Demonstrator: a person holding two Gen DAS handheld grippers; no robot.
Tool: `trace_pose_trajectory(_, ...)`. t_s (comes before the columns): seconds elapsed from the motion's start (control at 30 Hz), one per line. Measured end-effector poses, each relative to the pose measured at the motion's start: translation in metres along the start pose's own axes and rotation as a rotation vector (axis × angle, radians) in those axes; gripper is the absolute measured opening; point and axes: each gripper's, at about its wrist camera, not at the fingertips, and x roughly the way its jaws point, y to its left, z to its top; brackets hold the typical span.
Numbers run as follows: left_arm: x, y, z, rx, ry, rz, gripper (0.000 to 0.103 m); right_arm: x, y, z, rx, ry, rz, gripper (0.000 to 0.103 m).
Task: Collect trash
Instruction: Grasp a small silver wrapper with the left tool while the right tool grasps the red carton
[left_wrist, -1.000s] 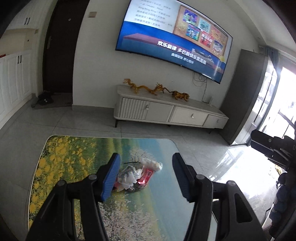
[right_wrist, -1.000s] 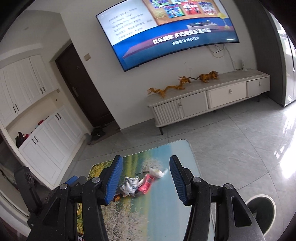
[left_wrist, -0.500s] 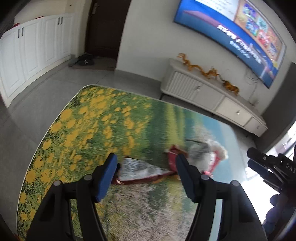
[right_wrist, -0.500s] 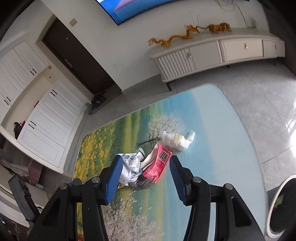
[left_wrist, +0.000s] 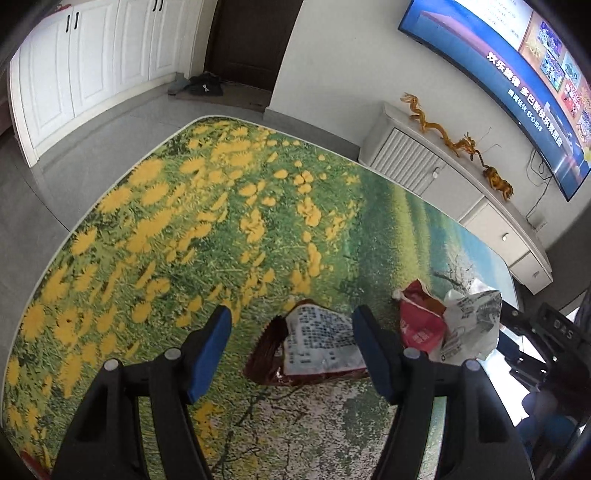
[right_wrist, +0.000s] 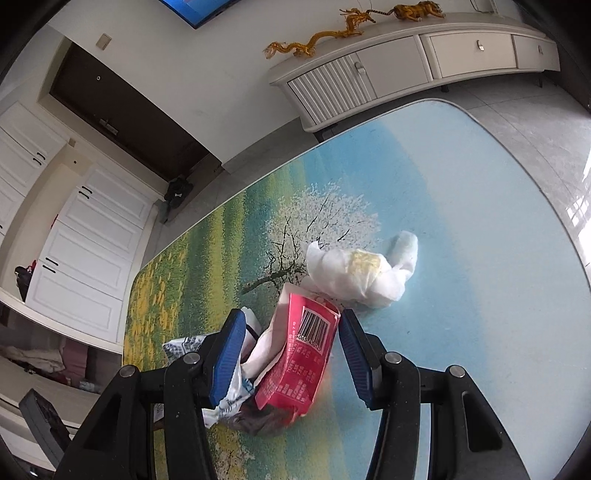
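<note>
A pile of trash lies on a table covered with a landscape-print mat (left_wrist: 184, 221). My left gripper (left_wrist: 291, 311) is open, low over a dark brown wrapper with a white printed panel (left_wrist: 317, 343) that lies between its blue pads untouched. Right of it are a red wrapper (left_wrist: 421, 326) and a crumpled white printed wrapper (left_wrist: 471, 325). My right gripper (right_wrist: 291, 314) is open around the red barcode wrapper (right_wrist: 303, 358), pads not pressing. A crumpled white tissue (right_wrist: 354, 275) lies just beyond it. The white printed wrapper (right_wrist: 184, 347) sits outside its left finger.
A white TV cabinet (right_wrist: 406, 62) with gold dragon ornaments (right_wrist: 317, 38) stands past the table's far edge, under a wall TV (left_wrist: 517, 66). A dark door (left_wrist: 251, 40) and white cupboards (left_wrist: 85, 66) line the left. The mat's blue part (right_wrist: 480, 258) right of the tissue is bare.
Both grippers dropped toward the table and tipped downward. The trash pile, distant before, now lies between their fingers. The left jaws stand a little wider.
</note>
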Motion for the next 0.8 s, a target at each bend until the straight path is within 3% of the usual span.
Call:
trace_pose_trajectory(0.1, 0.003, -0.002, -0.003, 0.007, 0.009, -0.008, 0.066, 0.006, -0.001, 0.0, 0.003, 0.006, 0.005, 0.037)
trace_pose_trajectory(0.33, 0.002, -0.005, -0.01, 0.013, 0.003, -0.013, 0.065, -0.002, -0.005, -0.004, 0.009, -0.014, 0.02, 0.029)
trace_pose_trajectory(0.5, -0.002, -0.006, -0.017, 0.012, 0.001, -0.044, 0.051, -0.016, -0.008, -0.013, 0.006, -0.034, 0.029, 0.029)
trace_pose_trajectory(0.63, -0.004, -0.006, -0.022, -0.006, 0.014, -0.106, 0.03, -0.027, -0.013, -0.02, 0.01, -0.051, 0.032, 0.029)
trace_pose_trajectory(0.8, -0.008, -0.003, -0.029, -0.029, 0.017, -0.164, 0.02, -0.041, -0.018, -0.031, -0.002, -0.056, 0.047, 0.029)
